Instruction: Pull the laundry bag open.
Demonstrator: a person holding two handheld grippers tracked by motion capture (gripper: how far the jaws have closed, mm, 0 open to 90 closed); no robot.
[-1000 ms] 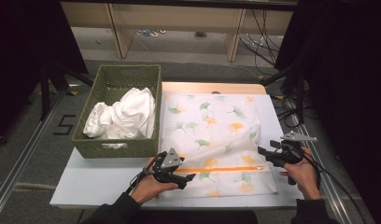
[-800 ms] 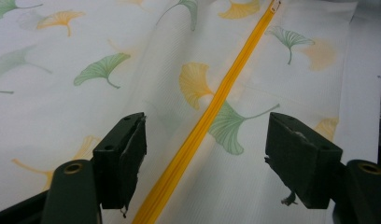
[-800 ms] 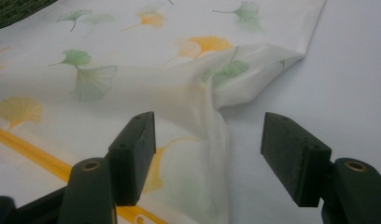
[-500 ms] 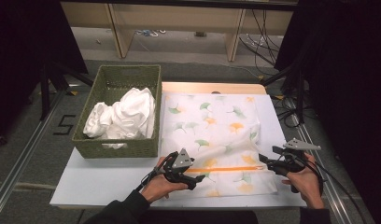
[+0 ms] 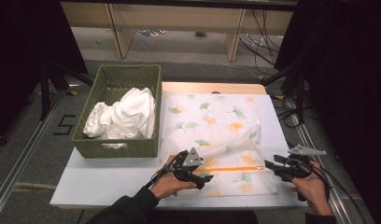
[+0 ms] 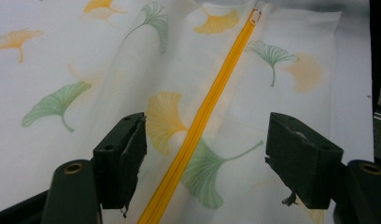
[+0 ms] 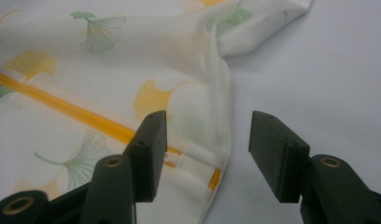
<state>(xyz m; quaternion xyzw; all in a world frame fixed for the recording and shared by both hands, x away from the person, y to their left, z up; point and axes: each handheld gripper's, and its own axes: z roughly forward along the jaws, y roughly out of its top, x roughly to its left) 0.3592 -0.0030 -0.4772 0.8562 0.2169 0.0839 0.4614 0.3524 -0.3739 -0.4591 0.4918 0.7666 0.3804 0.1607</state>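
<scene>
High view: both grippers, left gripper (image 5: 198, 175) and right gripper (image 5: 277, 166), are hovering released over the pillowcase (image 5: 212, 126), with the right jaws just closing toward its zipper (image 5: 233, 168) end; gripping comes next

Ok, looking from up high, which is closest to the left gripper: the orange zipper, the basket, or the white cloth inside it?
From the left gripper:
1. Orange zipper, just beside it on the leafy cover.
2. Basket, up-left on the table.
3. White cloth, farther back inside it.
</scene>
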